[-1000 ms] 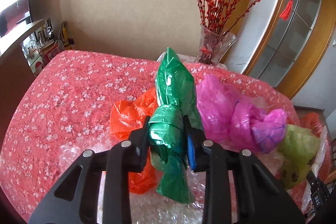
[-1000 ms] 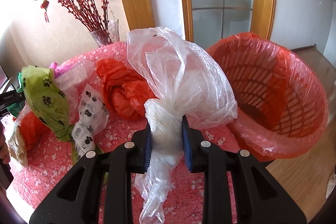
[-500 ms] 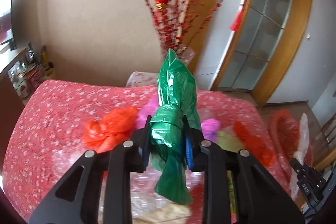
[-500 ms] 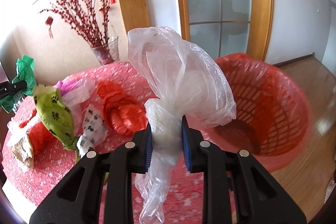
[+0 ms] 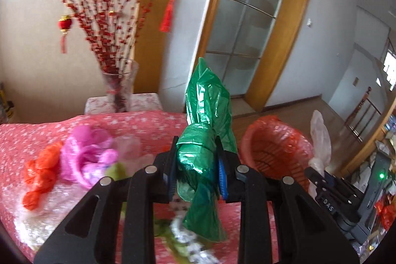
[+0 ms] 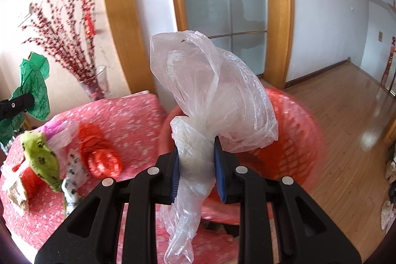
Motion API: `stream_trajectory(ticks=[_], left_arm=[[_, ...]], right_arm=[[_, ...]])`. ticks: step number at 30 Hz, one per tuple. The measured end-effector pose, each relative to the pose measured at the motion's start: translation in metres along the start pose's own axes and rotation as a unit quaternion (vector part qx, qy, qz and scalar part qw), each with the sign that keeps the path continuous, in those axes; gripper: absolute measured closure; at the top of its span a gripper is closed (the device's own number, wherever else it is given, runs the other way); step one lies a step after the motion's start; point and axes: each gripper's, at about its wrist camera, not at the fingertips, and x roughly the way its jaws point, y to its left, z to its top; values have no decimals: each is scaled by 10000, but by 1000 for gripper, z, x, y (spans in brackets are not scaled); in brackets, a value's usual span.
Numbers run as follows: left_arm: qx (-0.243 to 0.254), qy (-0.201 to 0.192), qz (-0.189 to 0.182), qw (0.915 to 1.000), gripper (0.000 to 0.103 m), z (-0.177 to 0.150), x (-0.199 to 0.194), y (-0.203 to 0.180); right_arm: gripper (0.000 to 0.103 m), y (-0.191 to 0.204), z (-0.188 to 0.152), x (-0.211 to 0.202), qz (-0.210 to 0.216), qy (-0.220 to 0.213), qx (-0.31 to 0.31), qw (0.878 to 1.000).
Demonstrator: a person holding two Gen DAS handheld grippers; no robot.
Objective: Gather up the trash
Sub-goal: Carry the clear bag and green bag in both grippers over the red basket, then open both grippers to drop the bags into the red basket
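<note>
My left gripper (image 5: 196, 171) is shut on a knotted green plastic bag (image 5: 206, 110), held up above the table. My right gripper (image 6: 195, 171) is shut on a clear plastic bag (image 6: 210, 85), which hangs in front of the red-lined basket (image 6: 297, 140). In the left wrist view the basket (image 5: 274, 150) stands off the table's right end, with the right gripper (image 5: 319, 177) and its clear bag (image 5: 320, 135) beside it. The right wrist view shows the green bag (image 6: 34, 83) at the far left.
On the red flowered tablecloth (image 5: 29, 130) lie an orange bag (image 5: 39, 172), a pink bag (image 5: 86, 152), a green paw-print bag (image 6: 42, 157) and another orange bag (image 6: 101, 152). A glass vase (image 5: 118, 88) of red branches stands at the back. Wooden floor (image 6: 346, 115) lies right.
Both grippers have lifted and swung right toward the basket with their bags. The left view has turned from the table to the door and basket; the right one has closed in on the basket.
</note>
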Motion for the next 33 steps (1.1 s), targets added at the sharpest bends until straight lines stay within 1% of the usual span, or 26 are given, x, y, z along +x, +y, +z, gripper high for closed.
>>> stream_trajectory(ticks=[3,10,15,18,28,30,31,32,33], left_arm=[[89,113,-272,9995,76,-2,16,-21],[302,386,-732,9961,76,-5,57,-68],[416,525,-941,9933,76,-9,81,-90],[471,613,-1023,9917,76,-9,97,-102],[560,877,-1211,9872,74,-14,139,-128],[567,923,-1209,9867,71,-16,144,-133],[575,941,-1195,9867,67,-17,146,-132],[577,948,-1179,9868,63,-18,147,-132],[577,956,-1164,9869,61,-19,149,-131]], right_arm=[[78,-16,5,0,-77,2,107,9999],[78,-48,16,-1,-309,-65,272,9991],[78,-61,21,3,-366,-61,335,9987],[78,-68,25,8,-391,-52,344,9986],[78,-88,40,30,-211,73,578,9981],[75,-89,42,31,-184,56,581,9981],[72,-91,44,32,-186,50,589,9981],[68,-92,45,33,-197,48,605,9980],[65,-94,45,33,-189,44,641,9978]])
